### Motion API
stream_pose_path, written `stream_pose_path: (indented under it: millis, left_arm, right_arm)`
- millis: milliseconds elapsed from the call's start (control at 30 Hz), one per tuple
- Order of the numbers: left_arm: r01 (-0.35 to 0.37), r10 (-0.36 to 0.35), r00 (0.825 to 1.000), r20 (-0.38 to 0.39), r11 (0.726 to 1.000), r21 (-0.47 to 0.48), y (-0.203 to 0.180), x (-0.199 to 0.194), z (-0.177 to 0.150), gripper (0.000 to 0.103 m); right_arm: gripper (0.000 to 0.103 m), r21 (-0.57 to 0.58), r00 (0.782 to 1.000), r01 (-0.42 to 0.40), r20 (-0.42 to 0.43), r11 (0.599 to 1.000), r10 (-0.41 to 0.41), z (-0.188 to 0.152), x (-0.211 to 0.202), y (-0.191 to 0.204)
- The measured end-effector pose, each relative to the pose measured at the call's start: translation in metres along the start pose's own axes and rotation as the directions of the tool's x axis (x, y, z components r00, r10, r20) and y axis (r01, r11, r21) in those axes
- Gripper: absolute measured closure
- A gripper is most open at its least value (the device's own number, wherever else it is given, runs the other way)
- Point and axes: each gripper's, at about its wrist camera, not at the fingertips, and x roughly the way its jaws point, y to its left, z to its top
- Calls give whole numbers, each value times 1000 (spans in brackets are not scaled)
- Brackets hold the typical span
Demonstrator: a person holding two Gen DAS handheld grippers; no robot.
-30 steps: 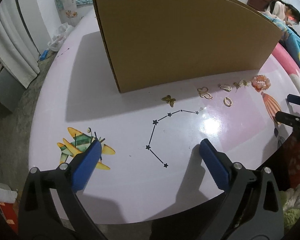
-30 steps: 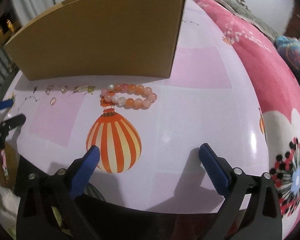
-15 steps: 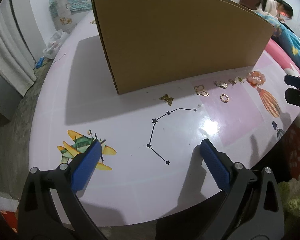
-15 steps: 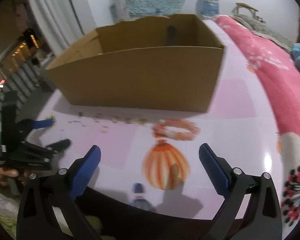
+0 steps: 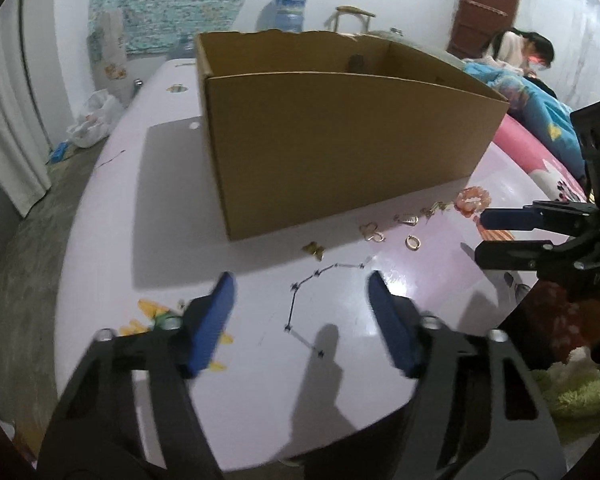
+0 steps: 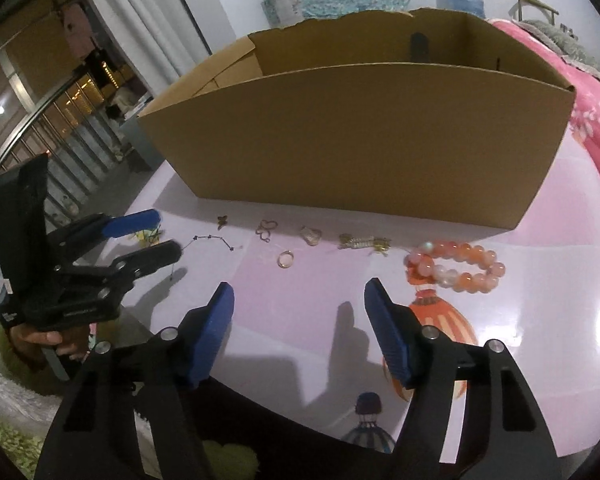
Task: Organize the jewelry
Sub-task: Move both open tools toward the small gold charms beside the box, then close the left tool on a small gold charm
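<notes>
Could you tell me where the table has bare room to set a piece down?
Free: the pink patch between the bead bracelet and the table edge, and the stretch left of the cardboard box. Crowded: the strip along the box front, where the gold ring and charms lie in a row.

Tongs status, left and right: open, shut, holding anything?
Left tongs: open, closing, nothing between them.
Right tongs: open, closing, nothing between them.
</notes>
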Motion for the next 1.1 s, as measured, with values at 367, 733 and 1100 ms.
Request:
stream_pose_path:
  millis: [367, 733, 1100]
  left_arm:
    - [78, -65, 994, -87, 986, 151, -2, 42, 26, 74]
    - [78, -48, 991, -126, 967, 242, -5, 50, 30, 84]
    - [104, -56, 986, -156, 942, 319, -17, 51, 30, 91]
  right_arm:
    - [37, 14, 1000, -24, 2, 1000, 24, 2, 5, 0]
    - [37, 33, 999, -37, 10, 999, 36, 0, 5, -4]
    - [38, 51, 999, -32, 39, 998, 30, -4, -8, -9]
